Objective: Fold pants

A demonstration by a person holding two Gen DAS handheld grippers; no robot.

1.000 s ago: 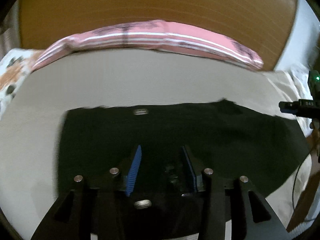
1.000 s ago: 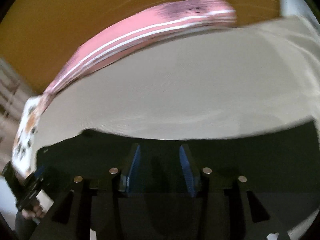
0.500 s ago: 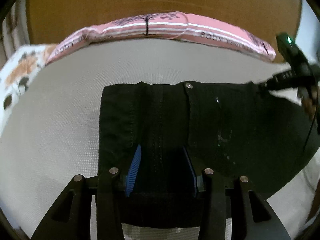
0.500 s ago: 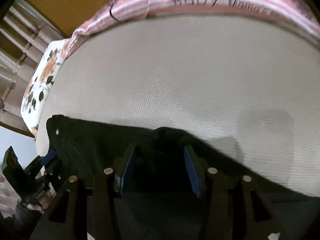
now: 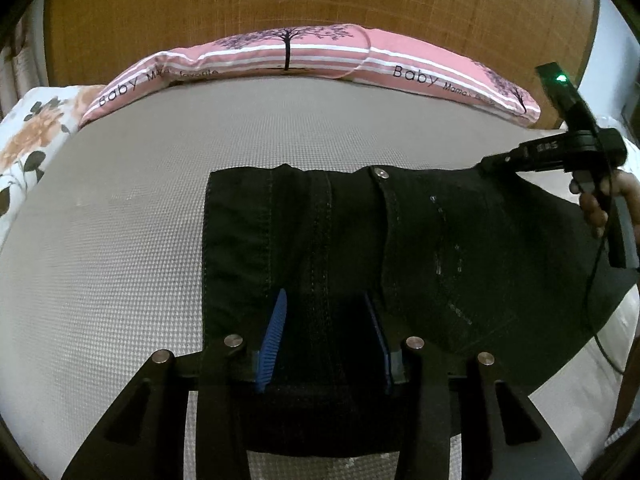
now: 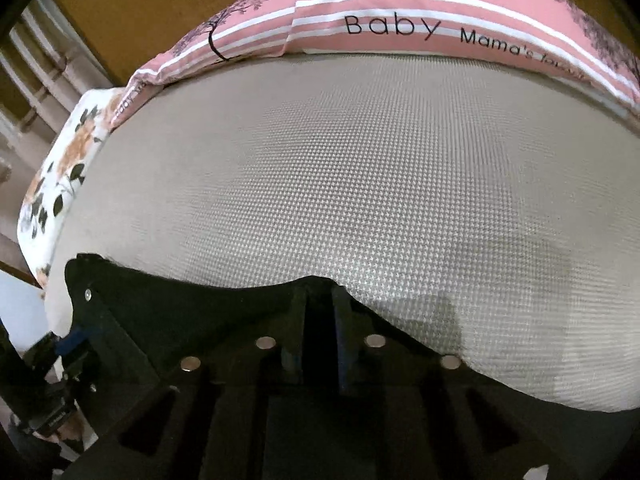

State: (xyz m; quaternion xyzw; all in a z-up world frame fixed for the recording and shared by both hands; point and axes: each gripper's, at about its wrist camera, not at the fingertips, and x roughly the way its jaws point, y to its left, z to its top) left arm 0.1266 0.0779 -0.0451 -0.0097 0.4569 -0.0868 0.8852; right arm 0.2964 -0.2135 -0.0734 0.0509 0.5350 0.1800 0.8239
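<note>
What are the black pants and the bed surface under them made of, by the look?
Black pants: looks like denim or heavy cotton twill, matte; visible topstitched seams and a metal waist button.
Bed surface: woven textile with a fine waffle-like grid, beige, slight sheen; the fibre cannot be told.

Black pants (image 5: 420, 240) spread flat; waistband seemingly toward pillows

Home bedroom: bed with textured grey cover (image 5: 132, 216), pink "Baby" pillow (image 5: 288, 56), wooden headboard (image 5: 320, 0).
</note>
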